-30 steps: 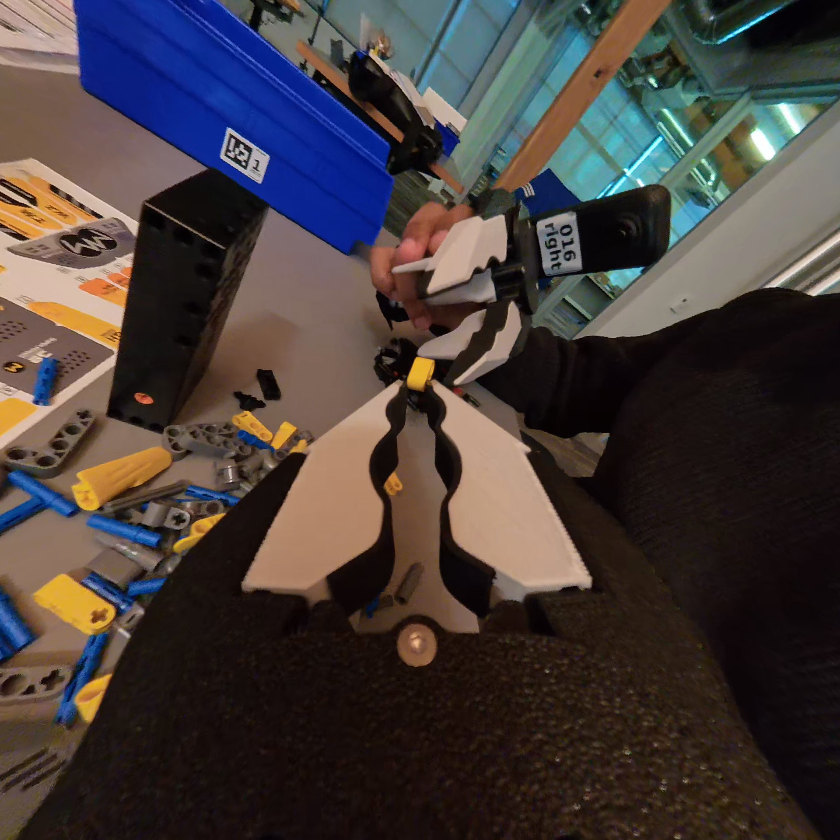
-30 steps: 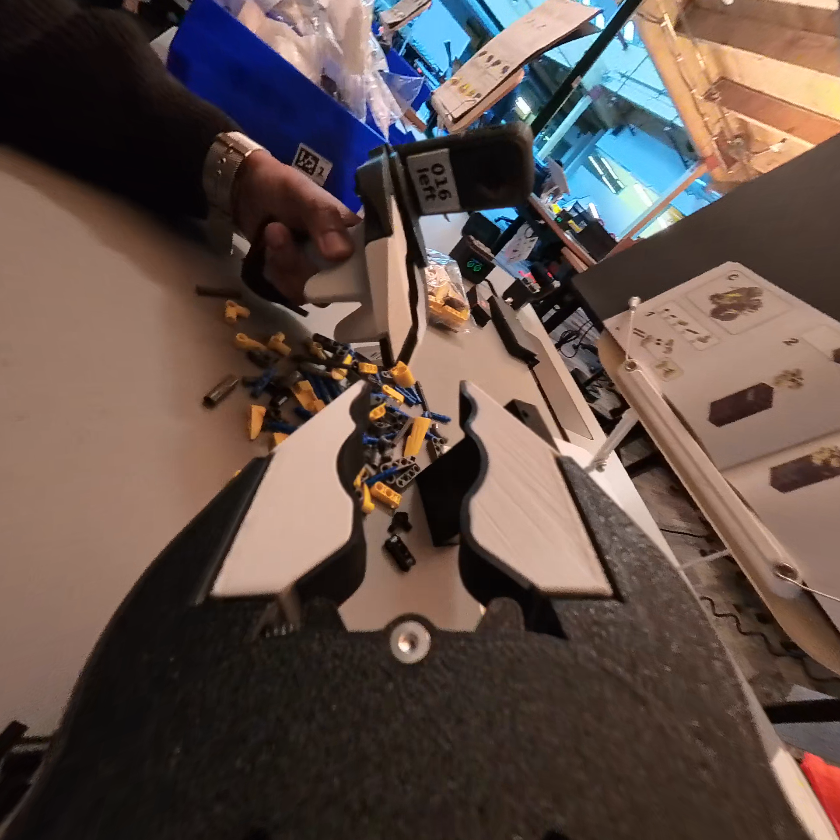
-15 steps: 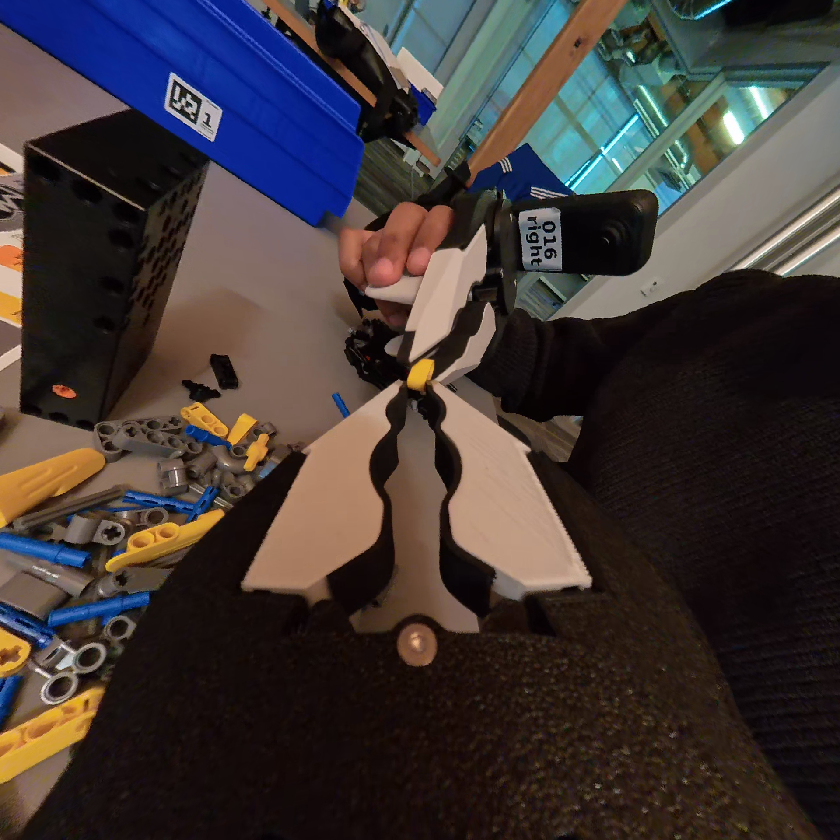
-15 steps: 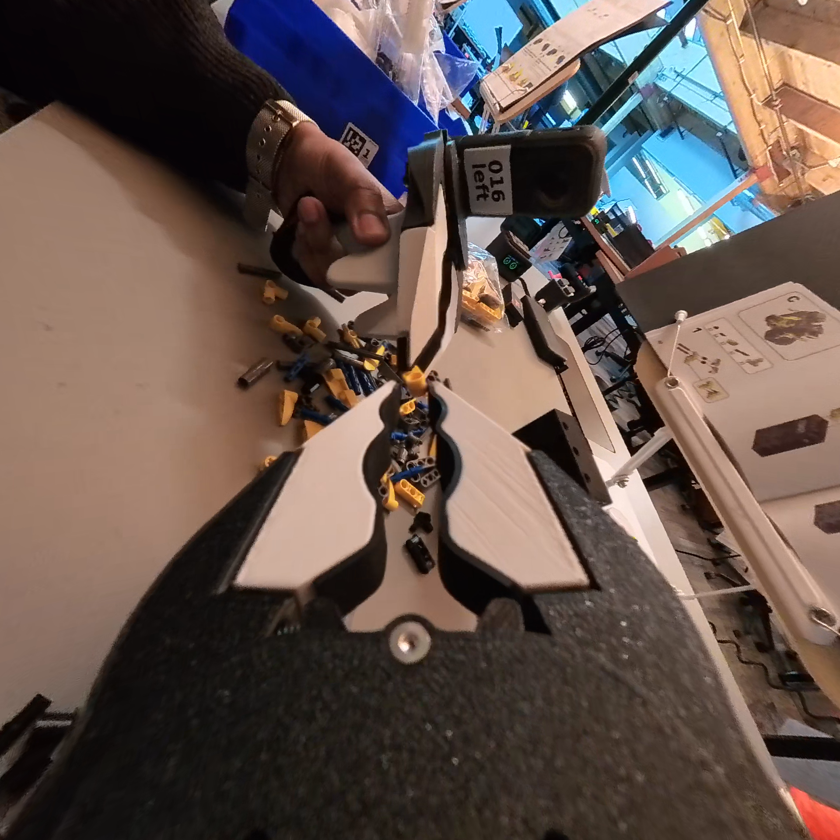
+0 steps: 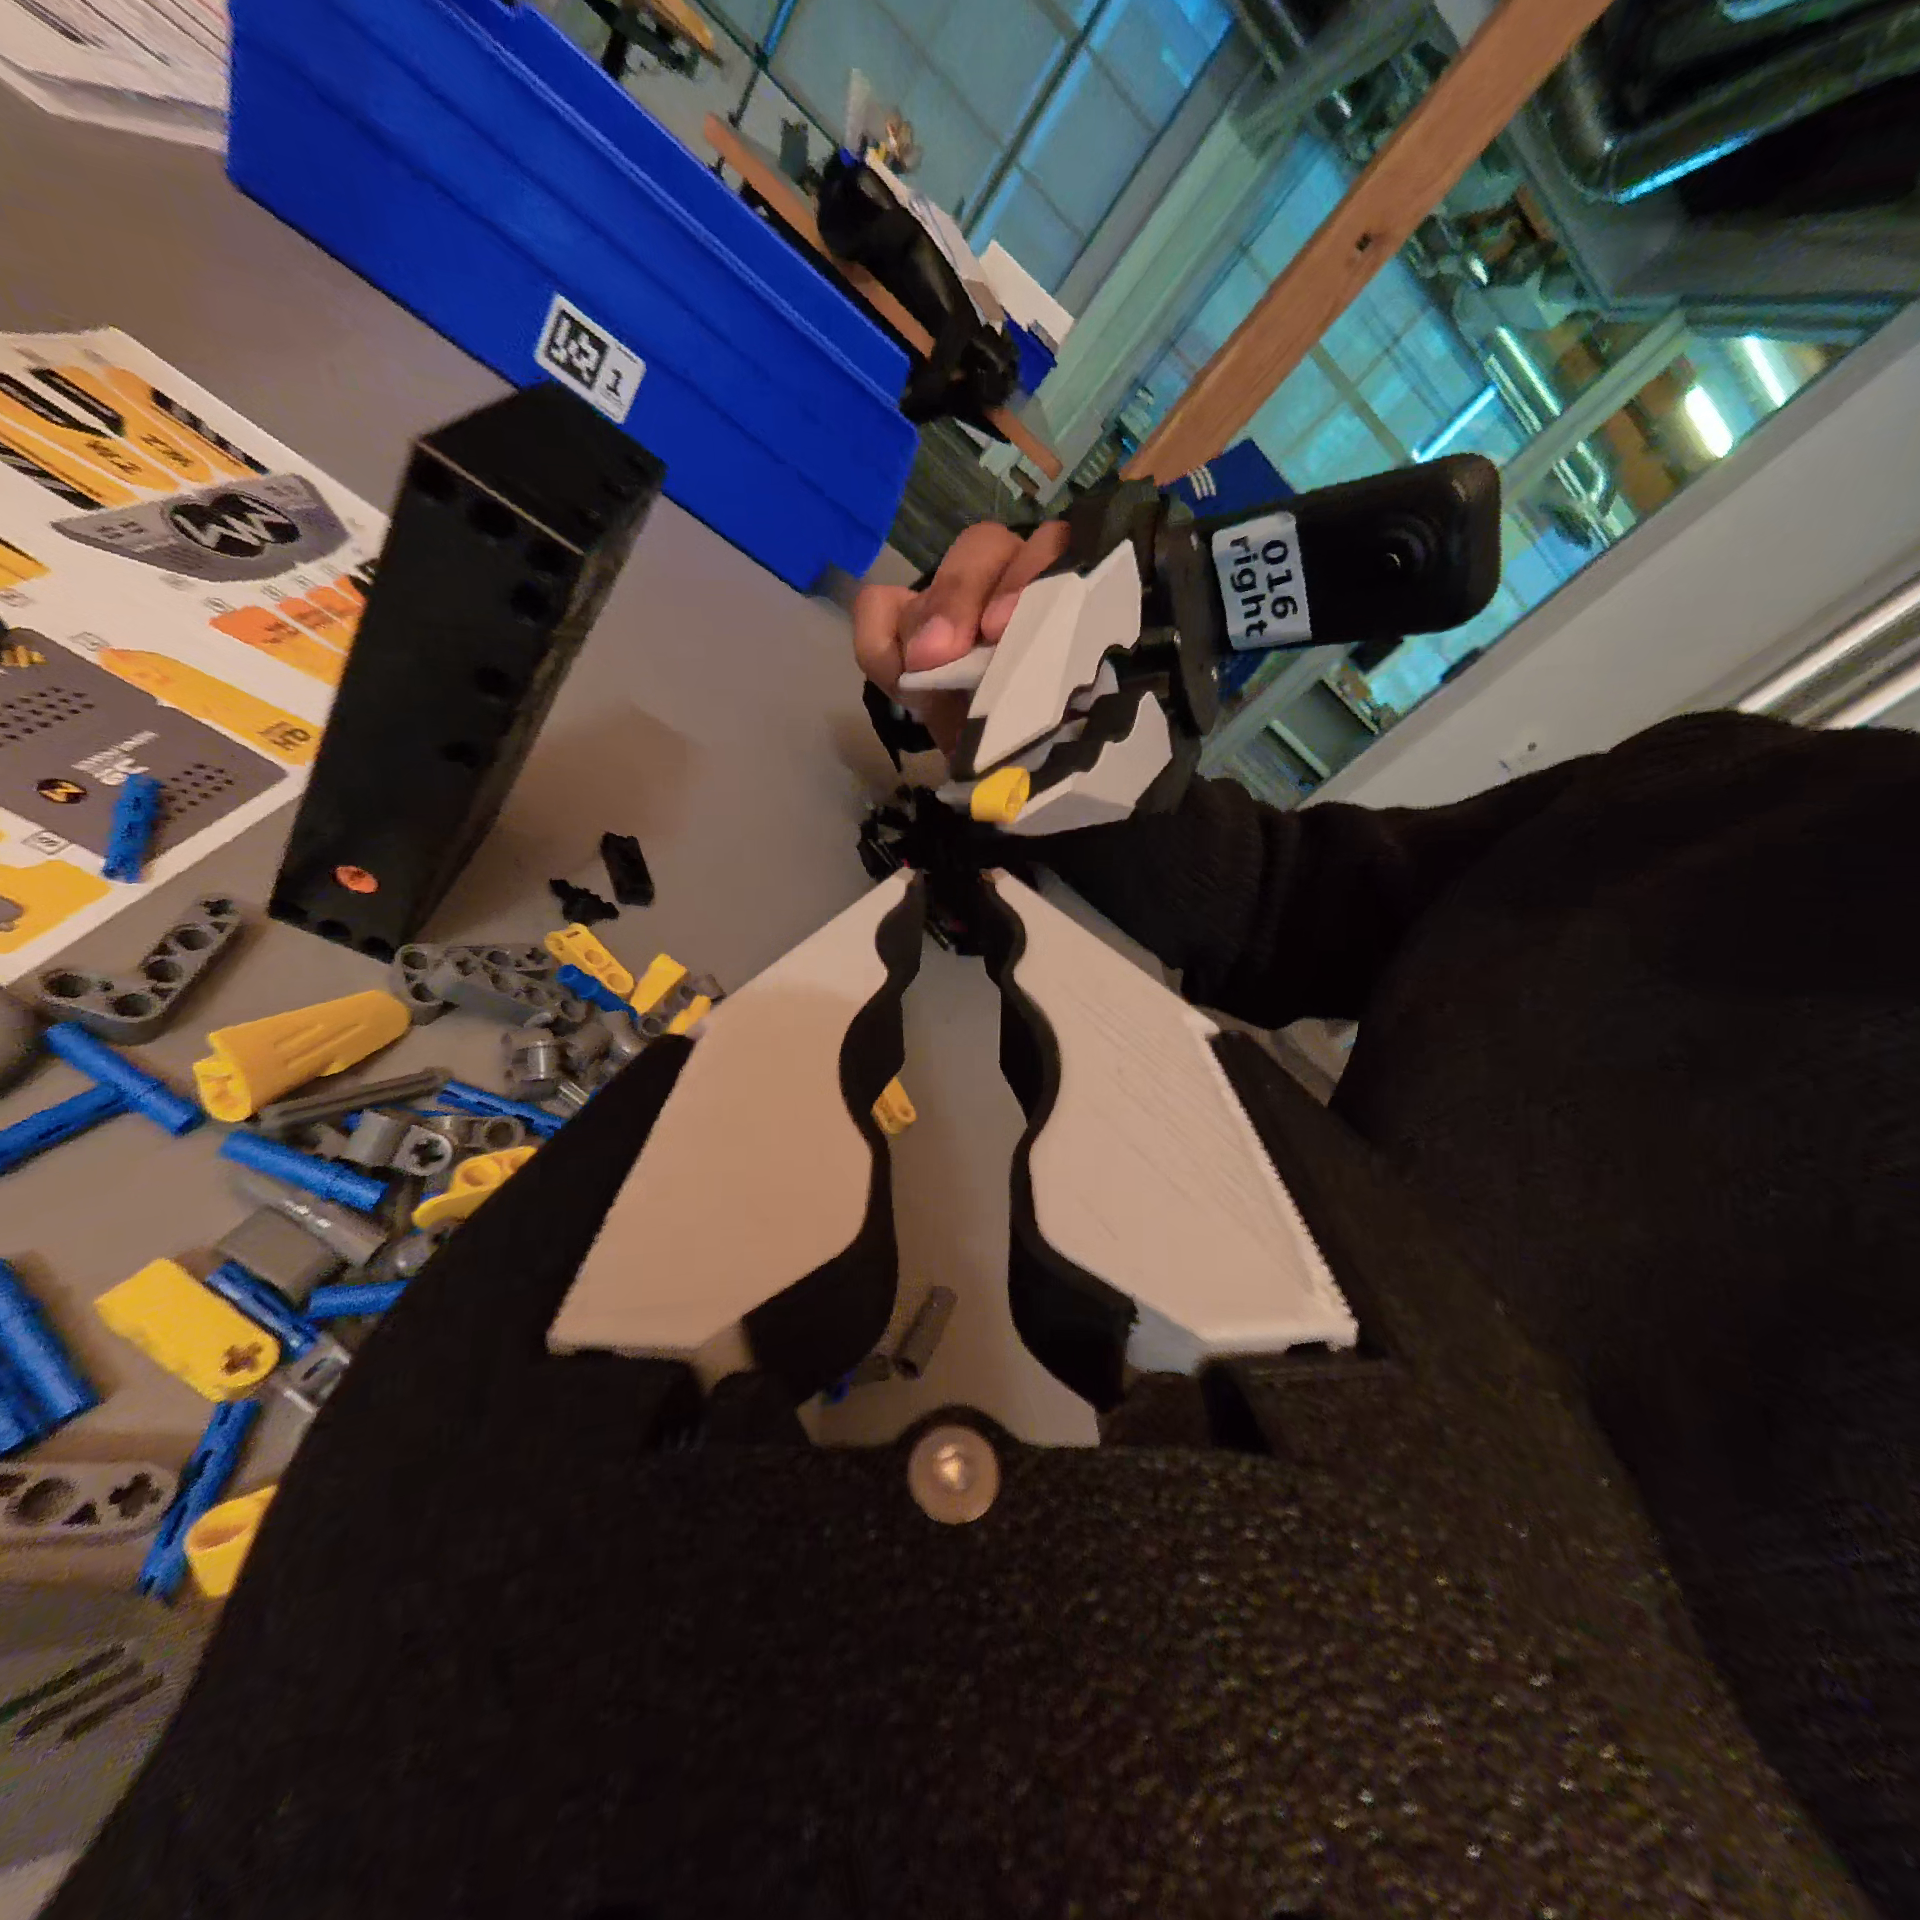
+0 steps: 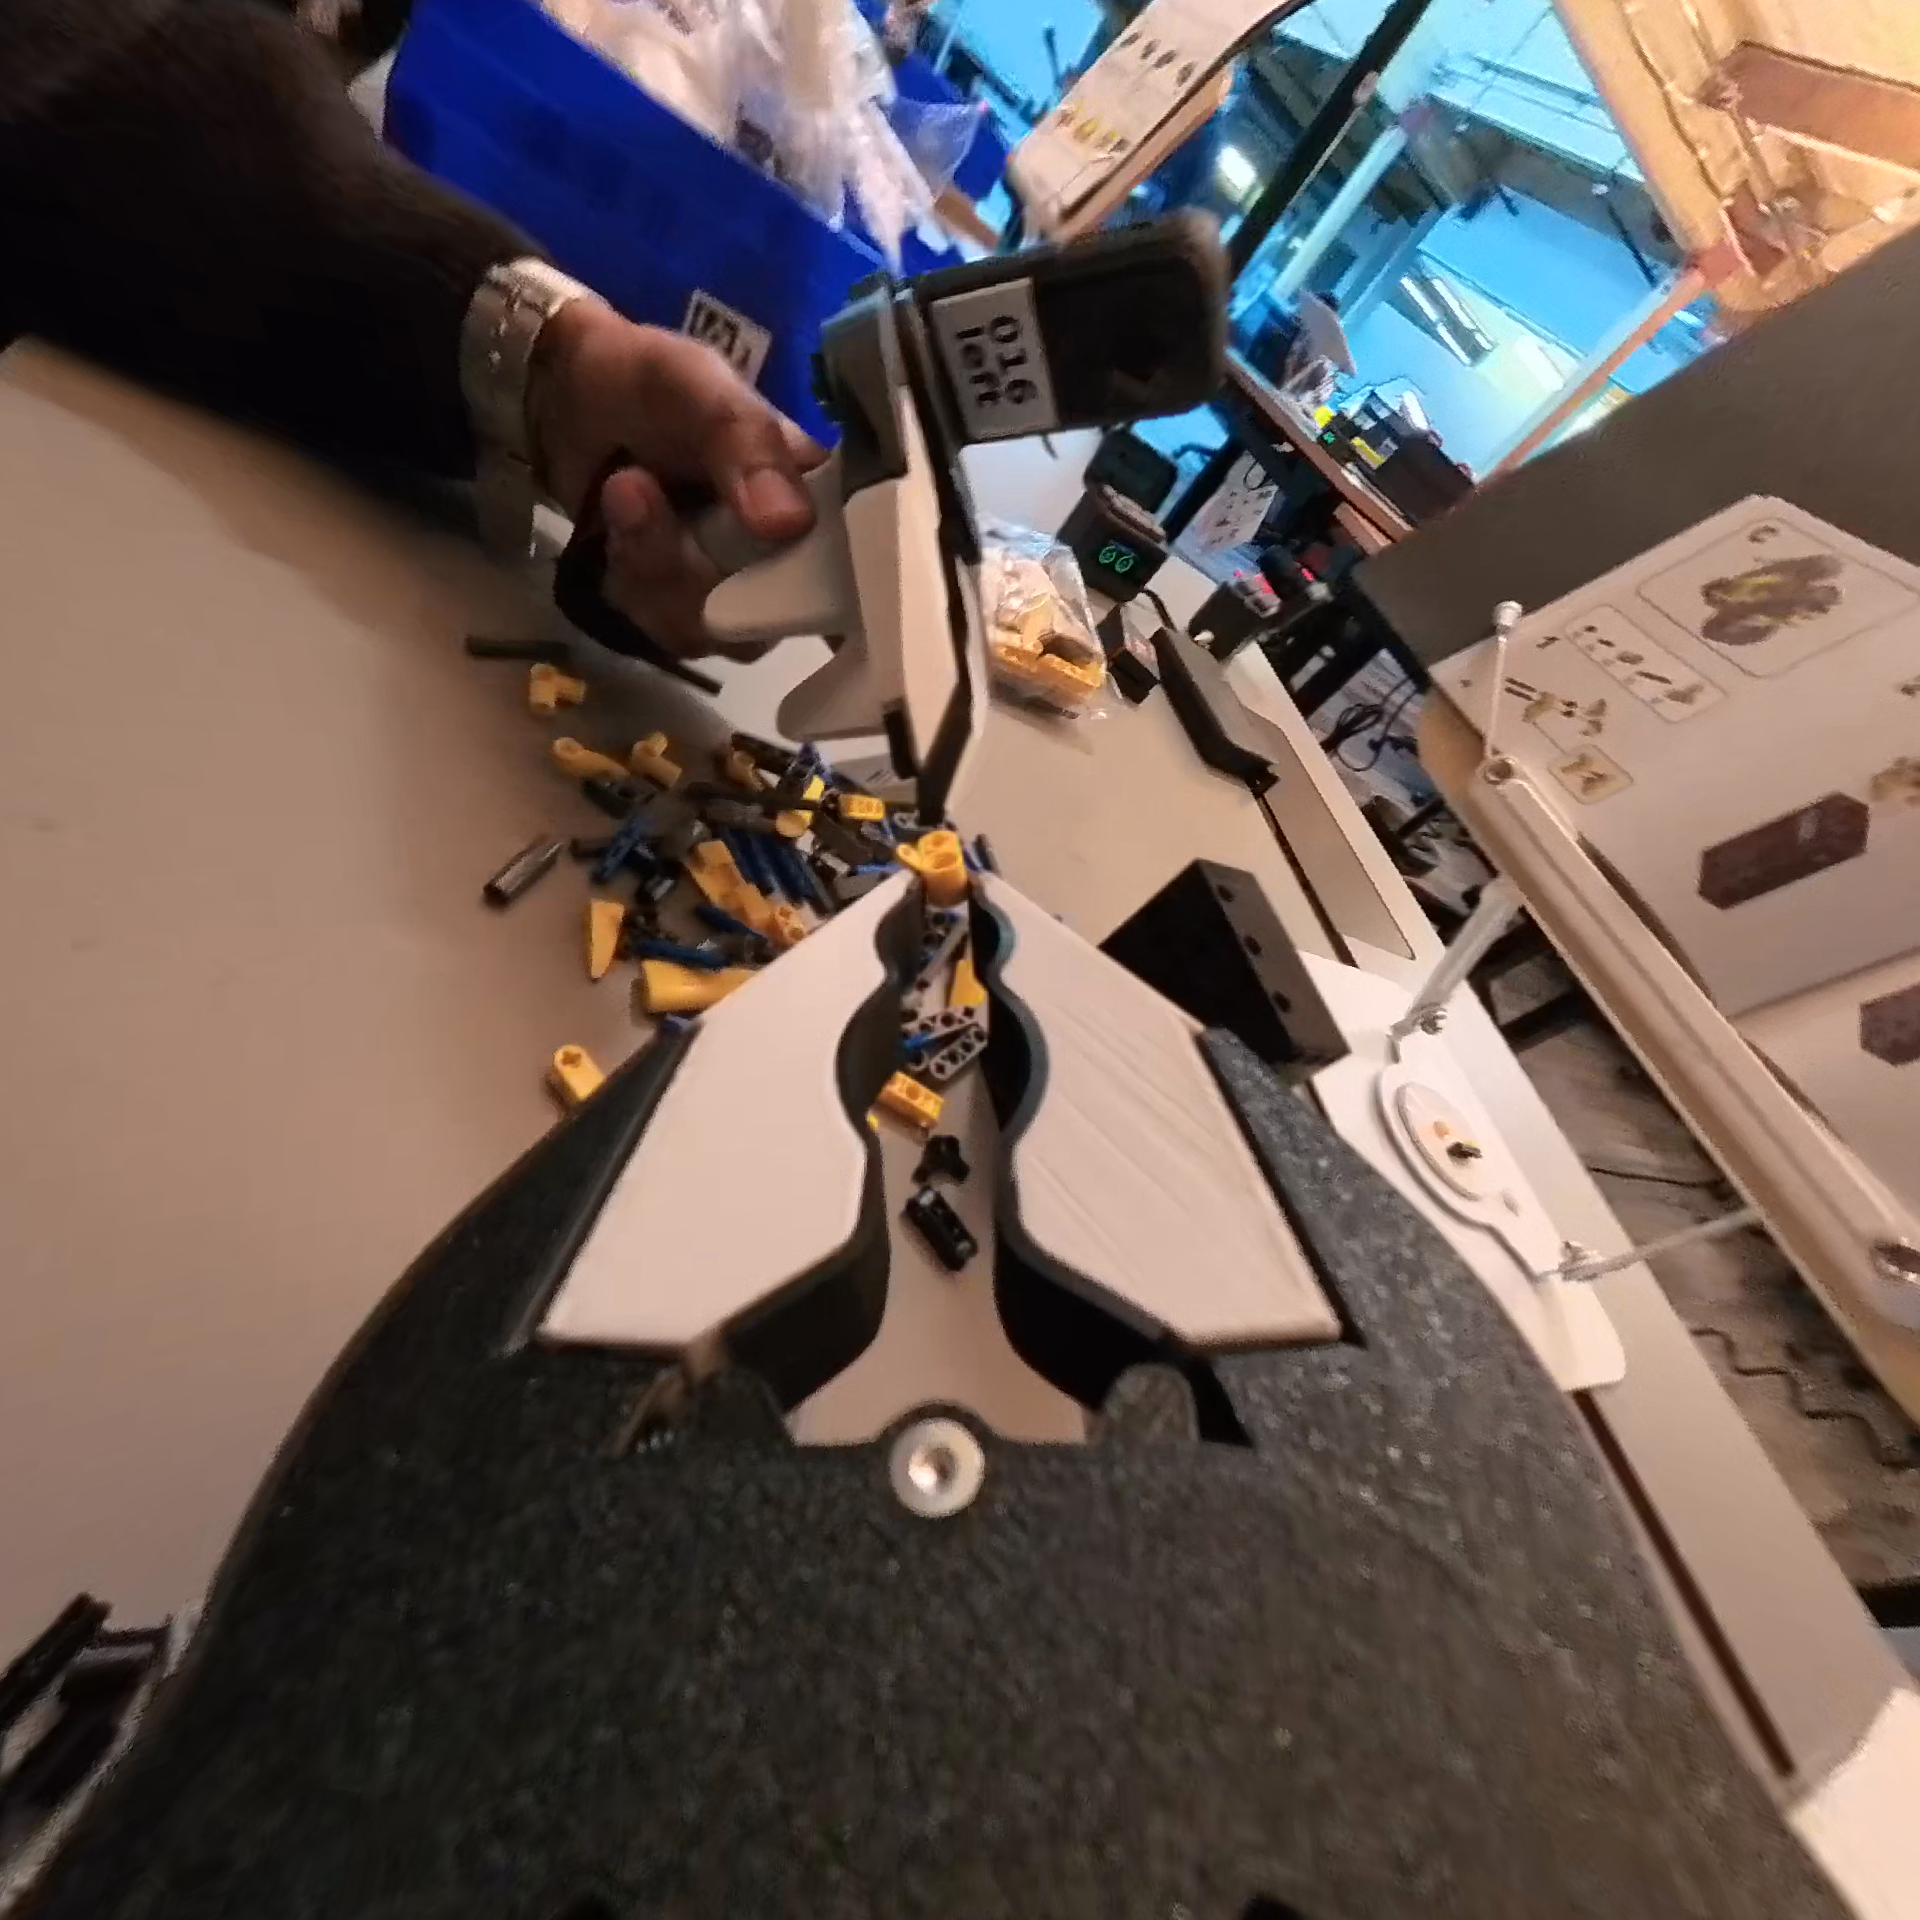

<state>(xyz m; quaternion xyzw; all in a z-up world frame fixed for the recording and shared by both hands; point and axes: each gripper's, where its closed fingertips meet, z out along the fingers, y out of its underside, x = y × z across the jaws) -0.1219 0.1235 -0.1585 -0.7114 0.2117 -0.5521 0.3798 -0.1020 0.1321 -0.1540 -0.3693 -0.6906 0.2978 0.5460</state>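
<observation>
Yellow connector [image 6: 940,864], a small plastic building piece with round holes, sits pinched between the tips of the right hand-held gripper [image 6: 940,883], held above the counter [image 6: 260,831]. The left hand-held gripper [image 5: 948,888] points toward it from the other side. Seen from the right wrist view, its tip comes down just above the connector. Its fingers stand close together with only a narrow gap. Dark pieces show in that gap, and I cannot tell whether it grips anything.

A person's hand [image 6: 665,468], with a metal watch [image 6: 509,312] on the wrist, holds the left tool's handle.

On the counter below lies a scatter of loose parts [image 5: 343,1122]:
- blue pins
- grey beams
- yellow pieces, among them a ribbed yellow cone [image 5: 301,1049]

A tall black block [image 5: 468,665] with rows of holes stands beside them. One edge of it rests on a printed sticker sheet [image 5: 156,582], and a blue bin [image 5: 540,208] sits behind it. An open instruction booklet [image 6: 1714,779] is propped to the right, and a clear bag of parts [image 6: 1039,623] lies beyond the pile.
</observation>
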